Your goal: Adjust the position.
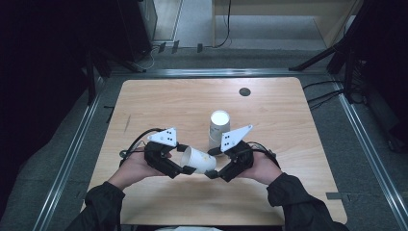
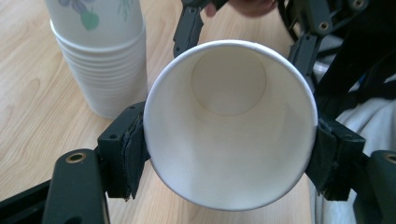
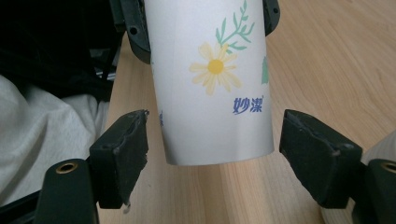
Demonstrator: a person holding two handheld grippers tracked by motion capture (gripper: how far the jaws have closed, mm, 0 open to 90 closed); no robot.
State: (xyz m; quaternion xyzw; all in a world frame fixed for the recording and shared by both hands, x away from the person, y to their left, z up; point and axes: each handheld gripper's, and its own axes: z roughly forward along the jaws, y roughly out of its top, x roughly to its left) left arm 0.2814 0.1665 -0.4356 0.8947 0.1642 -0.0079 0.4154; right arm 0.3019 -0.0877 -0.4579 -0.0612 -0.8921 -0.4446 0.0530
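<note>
A white paper cup (image 1: 198,160) printed with a yellow flower lies on its side in the air, just above the wooden table (image 1: 168,101). My left gripper (image 1: 185,159) is shut on it near the rim. In the left gripper view the cup (image 2: 229,121) turns its open mouth to the camera, and both pads (image 2: 133,149) of the left gripper (image 2: 232,154) press on its wall. My right gripper (image 1: 212,163) stands open around the cup's bottom end. In the right gripper view there is a gap on each side between the cup (image 3: 210,79) and the pads (image 3: 123,154) of the right gripper (image 3: 220,154).
A stack of several nested paper cups (image 1: 219,127) stands upright just behind the two grippers, and the stack (image 2: 100,56) is close on the left in the left gripper view. A small dark round hole (image 1: 245,91) sits near the table's far edge. The person's dark sleeves come in from below.
</note>
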